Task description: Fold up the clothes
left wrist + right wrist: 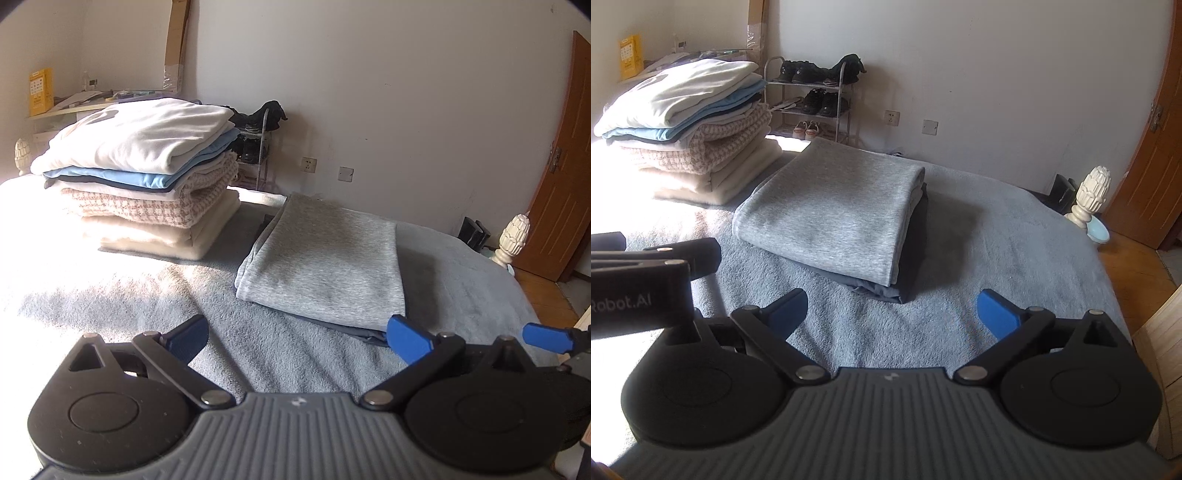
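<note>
Now folded grey garment [827,206] (both grippers wide)

on the bed [1015,236], a folded garment [831,210] lies mid-frame atop another folded piece [912,258]. a stack of clothes [687,125] sits upper left, apart from it. a shoe rack [812,99] stands behind, against the wall. a bedpost [1089,199] stands right.

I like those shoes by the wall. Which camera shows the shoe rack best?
The right wrist view: the shoe rack stands clear of the pile of folded clothes, all shelves and pairs visible. In the left wrist view the pile hides most of the rack; only its right end shows.
</note>
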